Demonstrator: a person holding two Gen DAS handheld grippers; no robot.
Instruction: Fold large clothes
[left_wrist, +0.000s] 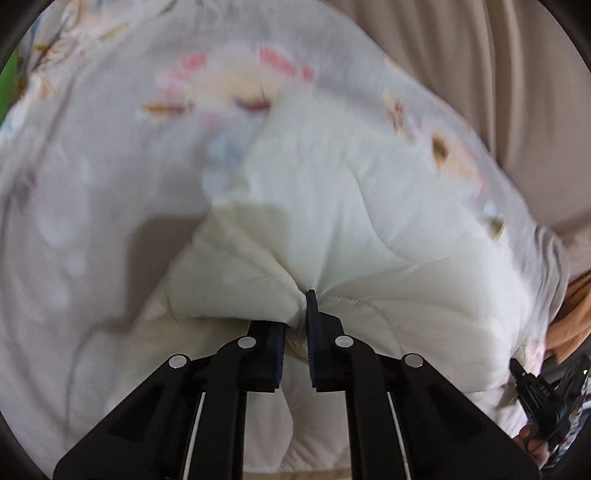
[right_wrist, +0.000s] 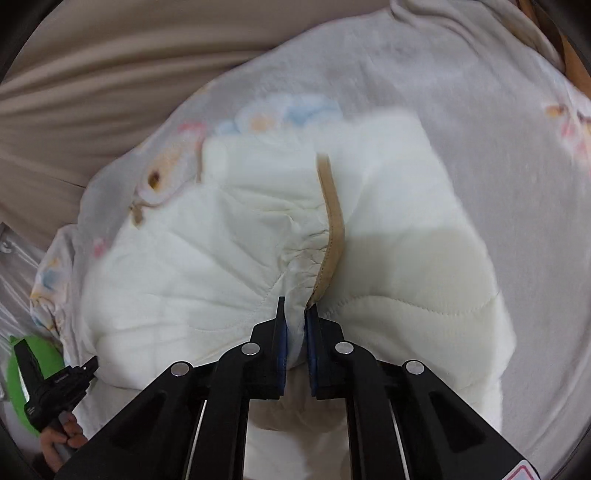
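A large white quilted garment or blanket (left_wrist: 369, 229) with a tan trim strip (right_wrist: 334, 229) is bunched over a pale floral bedsheet (left_wrist: 92, 166). My left gripper (left_wrist: 297, 314) is shut on a gathered fold of the white quilted cloth. My right gripper (right_wrist: 295, 314) is shut on the cloth's edge next to the tan trim, and the same cloth (right_wrist: 184, 266) spreads ahead of it. The right gripper also shows at the lower right edge of the left wrist view (left_wrist: 539, 398), and the left gripper at the lower left of the right wrist view (right_wrist: 55, 387).
Beige curtains hang behind the bed (left_wrist: 498, 92) and also show in the right wrist view (right_wrist: 92, 74). The floral sheet (right_wrist: 517, 147) covers the bed all round. A green object (right_wrist: 22, 384) sits at the lower left. Orange fabric (left_wrist: 576, 306) lies at the right edge.
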